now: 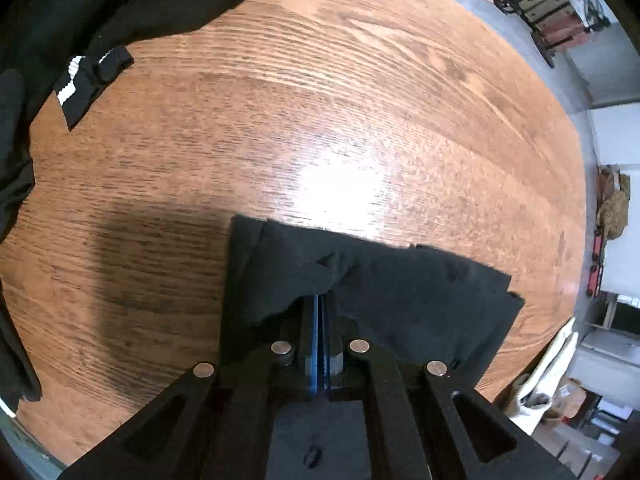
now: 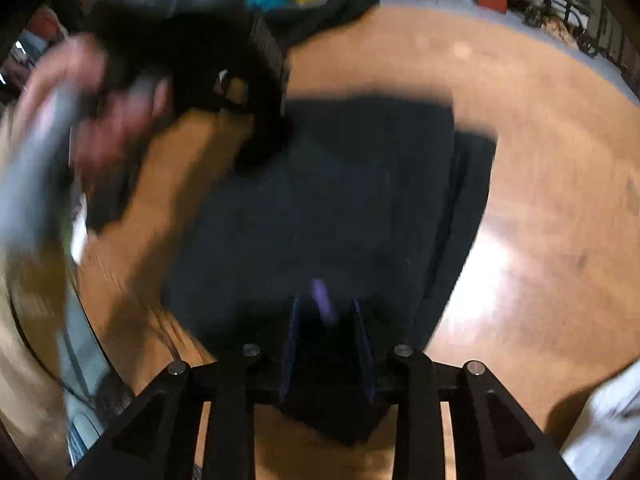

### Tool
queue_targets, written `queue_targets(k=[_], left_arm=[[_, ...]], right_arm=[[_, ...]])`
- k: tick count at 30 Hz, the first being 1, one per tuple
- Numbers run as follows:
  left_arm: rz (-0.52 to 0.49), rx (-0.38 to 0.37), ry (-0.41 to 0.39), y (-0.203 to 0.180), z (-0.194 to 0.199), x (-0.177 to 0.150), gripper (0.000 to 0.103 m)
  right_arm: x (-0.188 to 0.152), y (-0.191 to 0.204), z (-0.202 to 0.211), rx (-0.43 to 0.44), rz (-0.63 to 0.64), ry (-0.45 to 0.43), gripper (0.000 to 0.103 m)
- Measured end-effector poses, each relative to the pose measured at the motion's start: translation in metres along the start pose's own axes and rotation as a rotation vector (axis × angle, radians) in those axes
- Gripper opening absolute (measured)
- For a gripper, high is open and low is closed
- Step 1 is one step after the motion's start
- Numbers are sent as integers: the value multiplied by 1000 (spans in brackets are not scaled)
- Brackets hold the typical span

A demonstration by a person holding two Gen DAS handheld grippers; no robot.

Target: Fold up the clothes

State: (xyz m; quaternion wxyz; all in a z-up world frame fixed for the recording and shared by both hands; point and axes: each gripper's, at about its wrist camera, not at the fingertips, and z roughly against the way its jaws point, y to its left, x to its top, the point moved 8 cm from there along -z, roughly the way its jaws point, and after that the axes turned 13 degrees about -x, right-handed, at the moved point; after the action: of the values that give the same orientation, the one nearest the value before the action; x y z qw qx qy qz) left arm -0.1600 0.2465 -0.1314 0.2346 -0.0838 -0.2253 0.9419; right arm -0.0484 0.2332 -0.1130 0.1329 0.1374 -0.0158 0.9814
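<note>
Starting on the left: my left gripper (image 1: pixel 320 300) is clamped tight on a corner of a dark, near-black cotton garment (image 1: pixel 372 280), fingers pressed together with the fabric bunched over the tips. That piece hangs at about 6 o'clock in the left wrist view, above the round wooden table (image 1: pixel 320 120) as far as I can tell. A heap of more dark clothing (image 1: pixel 100 4) lies from 9 to 11 o'clock, with a black strap with white stitching (image 1: pixel 86 80) poking out of it.

Over on the right, my right gripper (image 2: pixel 326 312) has its fingers spread apart, just over the near edge of a flat, roughly rectangular dark cloth (image 2: pixel 340 200) laid out mid-table. It's very blurry, so I can't say if it touches.

My read: one piece looks mostly folded, and the heap is untouched, so plenty remains. The heap and strap crowd the table's left side.
</note>
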Motion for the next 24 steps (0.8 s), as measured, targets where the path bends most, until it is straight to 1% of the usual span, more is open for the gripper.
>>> queue_targets(k=[2,3,4,6,8,9,11,12,13,14,15,17,18,20,21,22,23,24], left_arm=[[5,-15,-29,2,5,4,2],[22,-36,-45,4,8,4,2],[48,-77,-76,6,13,3,2],[29,-120,-137,7,24,-2,2],[-14,-61,-146,12,38,-32,2],[-35,-32,-150,15,45,-47,2],[-53,-31,-180,29,58,-85,2],[-62,-30,-196,36,65,-105,2],[-48,-53,-222,50,72,-103,2],[-34,-77,-248,64,79,-101,2],[5,-126,-291,72,85,-118,2],[86,-199,-358,84,92,-134,4],[136,-233,-395,88,94,-144,5],[248,-286,-471,89,89,-168,5],[313,-336,-520,93,89,-180,6],[382,-361,-591,94,87,-183,10],[414,-413,-603,93,82,-187,15],[446,-466,-614,93,78,-191,30]], right_arm=[[-10,-1,7,-35,6,-26,31],[-14,-3,11,-45,-5,-33,31],[-20,-4,12,-45,-15,-29,32],[-36,-7,14,-42,-28,-14,33],[-45,-4,9,-32,-27,23,36],[-45,-9,12,4,-55,19,36],[-43,-20,21,87,-121,2,36],[-38,-27,24,139,-189,-19,38],[-36,-36,26,187,-258,-30,45],[-37,-41,25,218,-305,-26,47],[-38,-44,23,245,-346,-19,48],[-47,-42,21,256,-384,-14,57],[-53,-39,20,258,-402,-15,59],[-64,-34,16,310,-477,-7,62],[-70,-31,15,339,-515,-2,63],[-76,-28,13,367,-554,3,63],[-80,-27,13,387,-589,3,63],[-81,-24,10,389,-617,4,63]])
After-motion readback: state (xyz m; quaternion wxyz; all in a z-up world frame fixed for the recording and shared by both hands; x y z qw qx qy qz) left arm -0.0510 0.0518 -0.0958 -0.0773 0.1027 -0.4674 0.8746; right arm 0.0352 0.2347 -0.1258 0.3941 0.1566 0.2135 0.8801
